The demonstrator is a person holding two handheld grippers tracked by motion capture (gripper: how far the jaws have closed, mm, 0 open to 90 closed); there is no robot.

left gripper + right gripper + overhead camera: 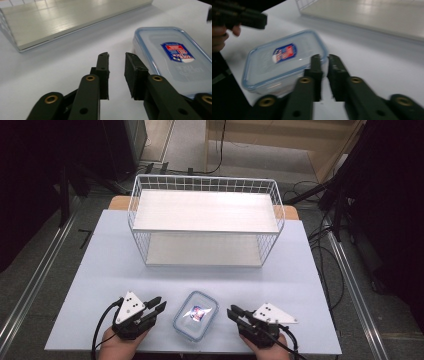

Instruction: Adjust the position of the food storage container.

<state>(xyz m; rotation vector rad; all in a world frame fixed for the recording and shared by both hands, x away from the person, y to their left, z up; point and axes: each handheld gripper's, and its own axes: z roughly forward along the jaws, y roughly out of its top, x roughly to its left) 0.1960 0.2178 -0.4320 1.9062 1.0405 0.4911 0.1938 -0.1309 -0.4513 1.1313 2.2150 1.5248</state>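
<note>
A clear lidded food container with a blue rim and a red-and-blue label lies flat at the table's near edge, between the two hands. My left gripper rests just left of it, tips pointing toward the box. In the left gripper view, my left gripper has a small gap between its jaws and holds nothing; the container sits to their right. My right gripper rests just right of the box. In the right gripper view, my right gripper has its jaws nearly together and empty, with the container just beyond and to their left.
A white wire rack with two pale wooden shelves stands at the far middle of the light blue table. Its lower board lies ahead of the left gripper. Cables run over the floor on the right.
</note>
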